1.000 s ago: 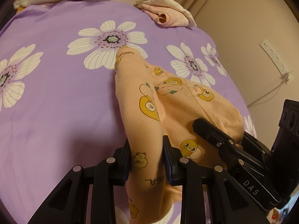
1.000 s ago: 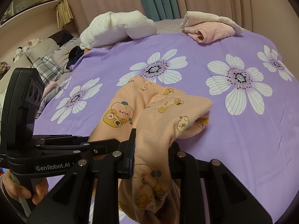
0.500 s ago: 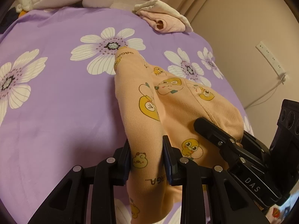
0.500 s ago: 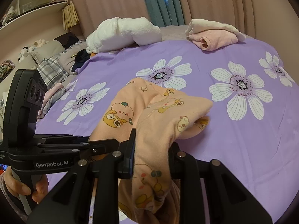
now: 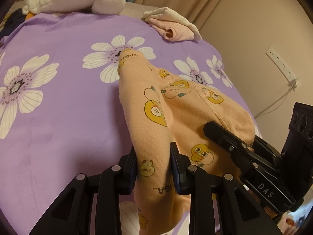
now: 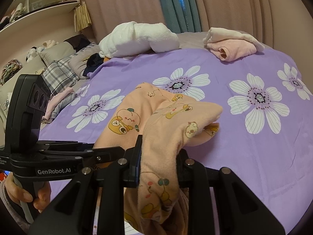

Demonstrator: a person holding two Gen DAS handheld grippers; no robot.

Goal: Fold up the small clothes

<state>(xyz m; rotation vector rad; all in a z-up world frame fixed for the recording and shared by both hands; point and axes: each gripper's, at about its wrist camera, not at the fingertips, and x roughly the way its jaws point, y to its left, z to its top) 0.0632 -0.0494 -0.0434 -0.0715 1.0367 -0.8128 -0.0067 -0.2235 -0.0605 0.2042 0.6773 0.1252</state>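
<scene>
A small peach garment (image 5: 176, 101) printed with yellow cartoon animals lies bunched on the purple flowered bedspread (image 5: 58, 117). My left gripper (image 5: 153, 164) is shut on its left fold near the camera. My right gripper (image 6: 159, 162) is shut on its right fold; the same garment (image 6: 166, 117) stretches away from the jaws and its far end rests on the bedspread (image 6: 254, 146). The right gripper also shows at the right of the left wrist view (image 5: 225, 137), and the left one at the left of the right wrist view (image 6: 109, 154).
A folded pink and cream garment (image 6: 232, 45) lies at the far edge of the bed. A white plush pillow (image 6: 138, 39) sits behind it to the left. Pillows and clothes (image 6: 58, 72) pile at the far left. A wall socket with a cable (image 5: 281, 66) is on the right.
Both grippers have lifted and tilted a little with the garment still held; the view now shows more of the far bed edge. The garment's shape is nearly the same.
</scene>
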